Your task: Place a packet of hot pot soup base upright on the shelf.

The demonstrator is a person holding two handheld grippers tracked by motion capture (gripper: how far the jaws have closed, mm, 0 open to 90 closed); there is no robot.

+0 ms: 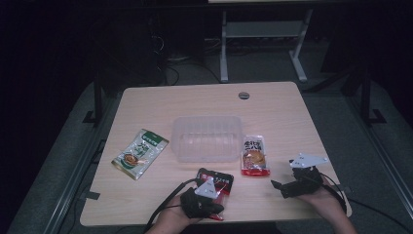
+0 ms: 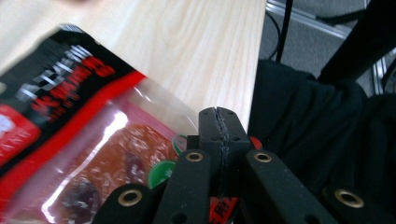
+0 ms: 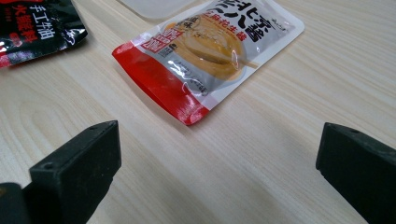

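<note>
The left gripper point(image 1: 210, 207) has its fingers point(image 2: 219, 135) pressed together on the near edge of the black pouch point(image 1: 215, 184), which lies at the front of the counter point(image 1: 146, 105), just short of the clear bin point(image 1: 208, 138). The right gripper point(image 1: 292, 187) hovers low with its fingers point(image 3: 77, 161) spread wide and empty, aimed at the white pouch point(image 3: 210, 51) that lies beside the bin's right wall. The step in hand looks like lifting the black pouch into the bin. To do it well, I would raise it straight up until the hanging end clears the rim, carry it forward over the middle, and let go only when it is low inside; the pinch sits on a thin slippery seam, so any quick swing may shake it loose. The black pouch carries white Chinese print, seemingly "手工牛油", above a red band and a clear window on red contents. The white pouch has large black Chinese characters, too slanted to read surely, and a red bottom strip. The green pouch point(image 1: 140, 153) lies apart at the left; its writing is too small to read.
</note>
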